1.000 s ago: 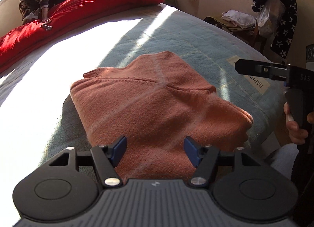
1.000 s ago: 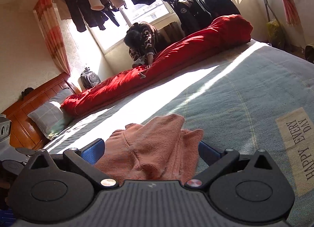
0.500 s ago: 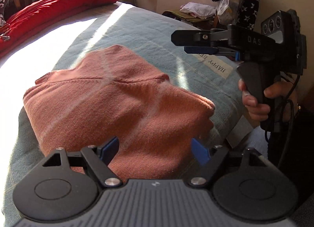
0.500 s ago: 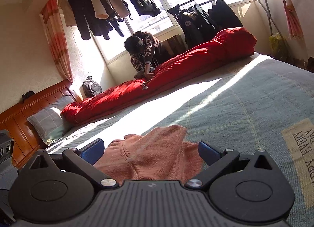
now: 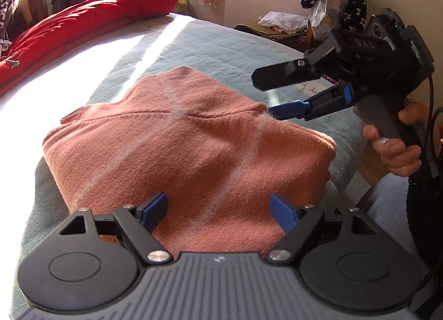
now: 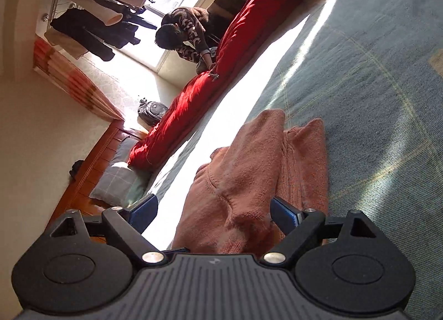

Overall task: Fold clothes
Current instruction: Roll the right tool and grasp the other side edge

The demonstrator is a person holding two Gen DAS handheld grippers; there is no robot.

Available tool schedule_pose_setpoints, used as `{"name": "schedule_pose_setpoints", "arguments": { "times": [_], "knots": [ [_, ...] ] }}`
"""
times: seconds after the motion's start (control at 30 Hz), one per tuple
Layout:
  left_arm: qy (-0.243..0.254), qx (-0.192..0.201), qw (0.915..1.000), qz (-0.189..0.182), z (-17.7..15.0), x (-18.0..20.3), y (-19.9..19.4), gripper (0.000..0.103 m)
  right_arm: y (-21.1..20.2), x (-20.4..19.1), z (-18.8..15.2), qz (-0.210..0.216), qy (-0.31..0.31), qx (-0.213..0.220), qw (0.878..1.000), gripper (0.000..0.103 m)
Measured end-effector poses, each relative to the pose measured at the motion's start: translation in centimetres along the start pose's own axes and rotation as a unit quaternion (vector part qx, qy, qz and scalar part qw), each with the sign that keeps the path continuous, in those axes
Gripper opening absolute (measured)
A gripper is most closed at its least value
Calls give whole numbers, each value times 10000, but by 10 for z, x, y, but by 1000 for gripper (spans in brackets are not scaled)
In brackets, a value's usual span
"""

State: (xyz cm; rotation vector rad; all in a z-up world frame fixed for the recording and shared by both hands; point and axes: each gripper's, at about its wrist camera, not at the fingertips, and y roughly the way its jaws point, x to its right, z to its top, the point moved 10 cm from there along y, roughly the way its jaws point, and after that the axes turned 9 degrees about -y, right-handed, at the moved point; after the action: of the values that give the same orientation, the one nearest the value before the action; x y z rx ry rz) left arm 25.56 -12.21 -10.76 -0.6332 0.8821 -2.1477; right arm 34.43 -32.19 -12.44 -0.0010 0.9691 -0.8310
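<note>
right gripper [image 5: 272,98] has just rolled sideways and dipped to the far corner of the folded salmon knit sweater [image 5: 188,151] on the blue-grey bed [image 5: 227,51], both grippers' fingers spread, left gripper [image 5: 218,210] holding nothing—likely a tidy-up nip.

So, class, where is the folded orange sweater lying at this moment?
The orange sweater lies folded on the blue-green bedspread near the bed's edge, just ahead of the open left gripper. The open right gripper hovers at its right side, and the red duvet lies beyond.
</note>
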Motion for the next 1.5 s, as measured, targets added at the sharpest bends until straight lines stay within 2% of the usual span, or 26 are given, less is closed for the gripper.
{"name": "schedule_pose_setpoints", "arguments": {
  "times": [0.17,0.2,0.27,0.33,0.37,0.4,0.57,0.7,0.77,0.93,1.1,1.17,1.2,1.27,1.33,1.37,1.4,1.43,1.5],
  "knots": [
    [8,158,9997,-206,-4,-2,-3,84,10,-2,-19,-441,-141,-450,9979,72],
    [-13,177,9995,-251,-4,-2,-4,84,12,-1,-20,-509,-165,-485,9974,68],
    [-83,198,9992,-333,-4,-4,-6,84,19,0,-15,-549,-171,-483,9972,67],
    [-179,200,9989,-390,-4,-7,-8,84,30,8,-11,-649,-169,-533,9963,58],
    [-189,210,9989,-370,-4,-8,-9,84,35,13,-9,-717,-157,-569,9957,38],
    [-200,221,9989,-351,-4,-9,-11,84,40,16,-10,-765,-119,-607,9951,27],
    [-203,299,9990,-270,0,-13,-19,84,24,0,-8,-979,-468,-366,9934,25],
    [-186,282,9990,-293,3,-13,-17,84,0,-19,0,-938,-640,-238,9932,24],
    [-152,215,9992,-286,1,-12,-13,84,1,-10,-6,-1080,-515,-308,9923,24],
    [205,12,9994,-295,-7,-7,-2,90,6,25,-34,-1114,-23,-352,9932,23],
    [500,-18,9987,-125,-11,-2,-5,91,-26,4,-34,-1094,-106,-180,9938,31],
    [523,-6,9986,-95,-14,0,-3,91,-39,-7,-37,-1042,-218,-185,9941,31],
    [527,-3,9986,-90,-14,0,-3,92,-38,-7,-42,-1062,-241,-270,9937,34],
    [519,-11,9986,-73,-15,2,-4,92,-36,-6,-53,-1102,-287,-439,9925,51],
    [490,-43,9988,-65,-16,4,-6,92,-35,-5,-63,-1141,-334,-609,9910,54],
    [474,-64,9988,-67,-16,4,-7,92,-34,-5,-68,-1161,-357,-693,9902,49],
    [476,-74,9988,-62,-17,4,-9,92,-34,-4,-73,-1180,-380,-778,9892,28],
    [491,-72,9987,-68,-18,4,-12,92,-34,-4,-78,-1241,-455,-863,9875,20],
    [491,-80,9987,-111,-21,3,-17,92,-38,0,-86,-1357,-554,-957,9846,13]
  ]
}}
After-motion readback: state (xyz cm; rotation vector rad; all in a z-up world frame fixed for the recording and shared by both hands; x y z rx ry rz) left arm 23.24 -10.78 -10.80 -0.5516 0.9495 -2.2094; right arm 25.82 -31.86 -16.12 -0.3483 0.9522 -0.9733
